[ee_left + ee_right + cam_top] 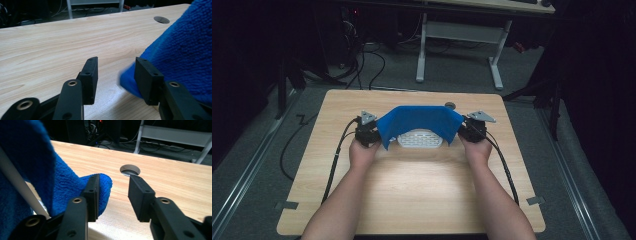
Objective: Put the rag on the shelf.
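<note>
1. While the blue towel (419, 121) drapes over the white basket (420, 138) mid-table, bare wooden table (412, 195) lies around it.
2. The left gripper (116, 73) and the right gripper (112, 195) stand spread, pinching nothing; towel corners brush one jaw each.
3. The towel hides most of the basket.

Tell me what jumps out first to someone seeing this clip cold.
The bright blue cloth at the middle of the wooden table, draped over a white perforated basket. The left gripper and right gripper flank its two ends, jaws open; each gripper view shows a cloth corner beside one jaw, not pinched.
</note>
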{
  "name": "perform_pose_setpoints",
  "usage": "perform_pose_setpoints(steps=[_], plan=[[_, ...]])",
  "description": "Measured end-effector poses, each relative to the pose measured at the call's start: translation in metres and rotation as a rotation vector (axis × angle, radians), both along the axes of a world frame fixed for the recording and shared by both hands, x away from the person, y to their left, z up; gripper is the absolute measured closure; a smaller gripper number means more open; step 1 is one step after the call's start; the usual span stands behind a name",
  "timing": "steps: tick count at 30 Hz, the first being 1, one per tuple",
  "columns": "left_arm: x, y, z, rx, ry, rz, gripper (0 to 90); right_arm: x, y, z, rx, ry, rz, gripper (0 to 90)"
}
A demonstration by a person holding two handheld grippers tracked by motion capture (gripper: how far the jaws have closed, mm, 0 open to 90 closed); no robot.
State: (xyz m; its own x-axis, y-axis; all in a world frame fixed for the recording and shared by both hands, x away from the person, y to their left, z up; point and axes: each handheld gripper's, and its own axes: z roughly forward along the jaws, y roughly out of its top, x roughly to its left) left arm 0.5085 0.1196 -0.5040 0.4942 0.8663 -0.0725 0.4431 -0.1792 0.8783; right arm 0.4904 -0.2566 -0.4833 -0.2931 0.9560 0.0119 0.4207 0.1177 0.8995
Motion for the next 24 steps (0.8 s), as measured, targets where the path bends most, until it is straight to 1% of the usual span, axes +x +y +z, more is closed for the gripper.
perform_pose_setpoints(steps=[3, 6, 9, 10, 13, 16, 18, 21, 24], plan=[[0.0, 0.001, 0.002, -0.001, -0.003, 0.012, 49.6, 0.0, -0.002, 0.001, 0.001, -0.002, -0.006, 57.4], [0.0, 0.002, 0.003, -0.005, -0.007, 0.016, 48.6, 0.0, -0.004, 0.003, 0.003, -0.005, -0.013, 55.6], [-0.001, 0.004, 0.004, 0.005, -0.01, 0.021, 48.3, 0.0, -0.005, 0.005, 0.003, -0.009, -0.017, 54.0], [-0.001, 0.006, 0.005, 0.008, -0.011, 0.027, 48.0, -0.001, -0.006, 0.006, -0.001, -0.011, -0.018, 53.3], [-0.001, 0.012, 0.005, -0.001, -0.013, 0.038, 47.9, -0.001, -0.01, 0.007, -0.003, -0.009, -0.017, 51.4], [-0.003, 0.018, 0.004, 0.011, -0.013, 0.052, 47.7, -0.003, -0.013, 0.006, -0.009, -0.008, -0.021, 51.2], [-0.003, 0.022, 0.003, 0.008, -0.009, 0.059, 47.7, -0.005, -0.017, 0.005, -0.005, -0.024, -0.028, 51.2], [-0.004, 0.025, 0.001, 0.011, -0.005, 0.061, 47.8, -0.006, -0.021, 0.002, 0.007, -0.015, -0.039, 50.8], [-0.005, 0.024, 0.001, 0.016, -0.005, 0.058, 47.9, -0.006, -0.023, -0.001, -0.012, 0.004, -0.048, 50.6]])
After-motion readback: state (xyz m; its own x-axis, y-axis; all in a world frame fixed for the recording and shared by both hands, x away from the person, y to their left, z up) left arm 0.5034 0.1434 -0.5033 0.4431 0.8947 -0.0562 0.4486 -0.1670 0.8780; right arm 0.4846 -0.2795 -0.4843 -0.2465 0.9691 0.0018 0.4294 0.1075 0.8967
